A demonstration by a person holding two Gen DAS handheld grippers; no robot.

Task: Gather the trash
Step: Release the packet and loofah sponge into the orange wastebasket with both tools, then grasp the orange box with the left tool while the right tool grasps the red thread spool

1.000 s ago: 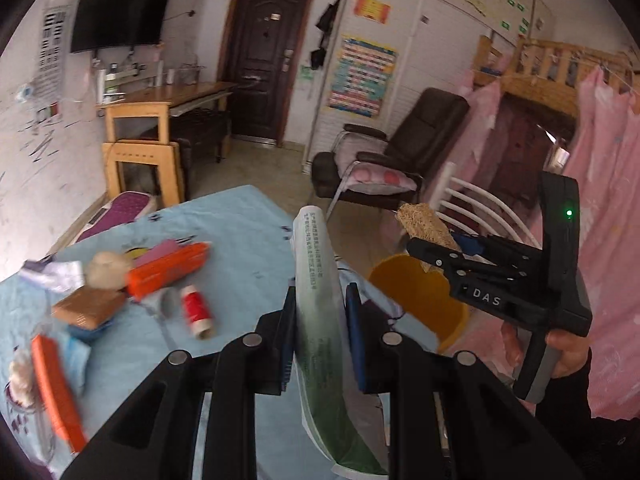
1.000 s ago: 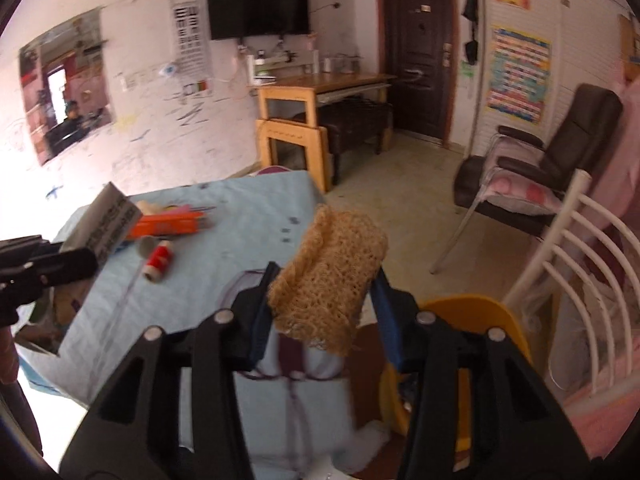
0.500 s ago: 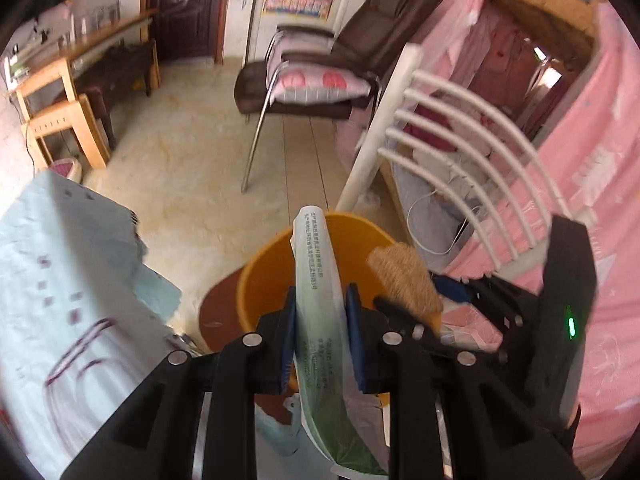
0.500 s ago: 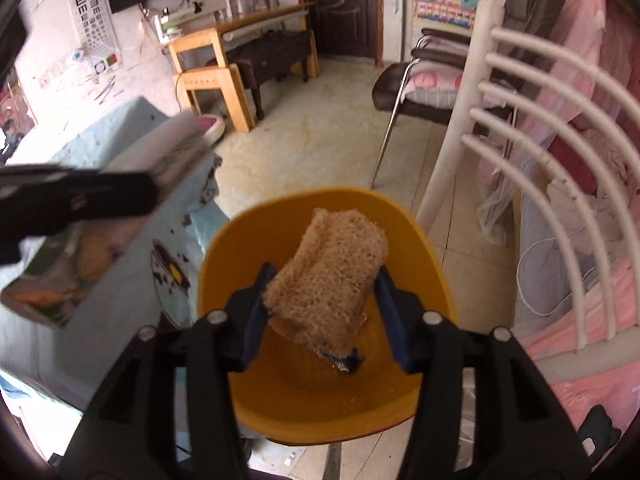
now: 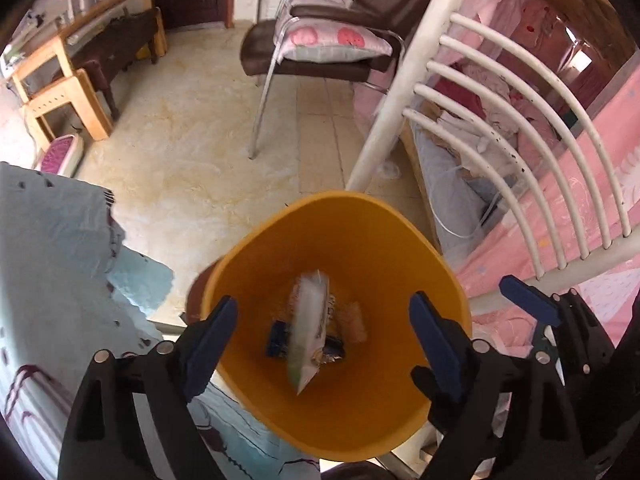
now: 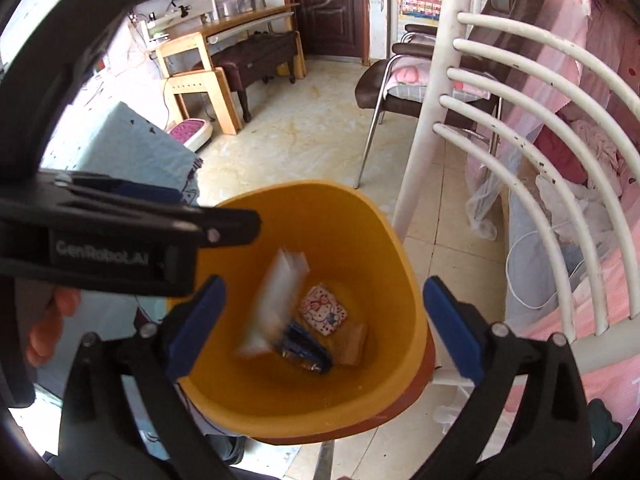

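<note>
Both hand-held grippers, left (image 5: pixel 322 332) and right (image 6: pixel 320 320), have just sprung wide over the orange bin (image 5: pixel 452 280), so we see the white-green packet (image 5: pixel 308 332) dropping in and the loofah scrubber (image 6: pixel 352 342) already lying at the bottom.

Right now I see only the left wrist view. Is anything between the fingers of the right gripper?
Observer: No. The right gripper is open; its jaws have just been opening, and nothing is between them.
Operator: Where is the loofah pad? It is blurred for me.
Observer: The loofah pad lies at the bottom of the yellow bin, beside a dark blue wrapper.
Operator: Is something behind the blurred white pouch?
Observer: Yes. To the right of the white pouch lies a pink-and-white patterned packet.
</note>
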